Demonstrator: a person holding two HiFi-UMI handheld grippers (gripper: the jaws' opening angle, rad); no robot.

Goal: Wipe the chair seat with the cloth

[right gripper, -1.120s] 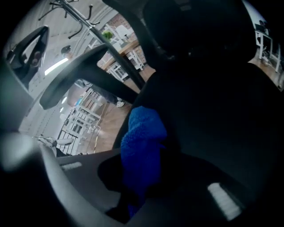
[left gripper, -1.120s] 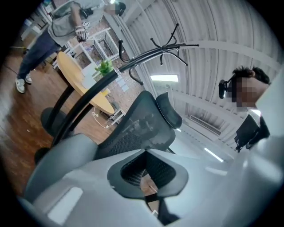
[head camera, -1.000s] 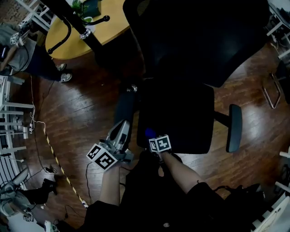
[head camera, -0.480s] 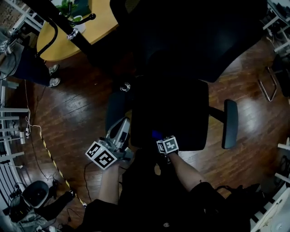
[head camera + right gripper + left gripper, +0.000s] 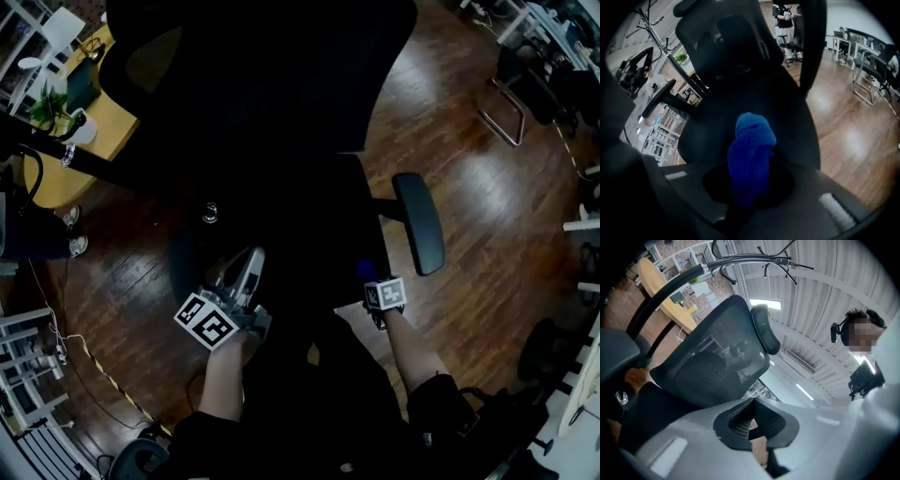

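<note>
A dark office chair stands on a wooden floor (image 5: 853, 136), seen from above and from both tools. The right hand-held gripper (image 5: 373, 281) is clenched on a bright blue cloth (image 5: 751, 154), and a fluffy wad of it sticks out ahead of the jaws. The cloth sits at the front right corner of the chair seat (image 5: 790, 119), just inside the seat's right armrest (image 5: 419, 223). Whether it presses on the seat or hangs just above it cannot be told. The left hand-held gripper (image 5: 246, 267) is at the seat's front left edge, its jaws drawn together with nothing between them, pointing up toward the mesh backrest (image 5: 717, 357) behind the seat. The cloth looks soft, light and limp, with a deep pile. It should squash easily and drag rather than slide, so a hold on a bunched fold, as here, likely leaves enough loose wad to rub with. The seat looks padded and firm, though the chair may swivel under a push.
</note>
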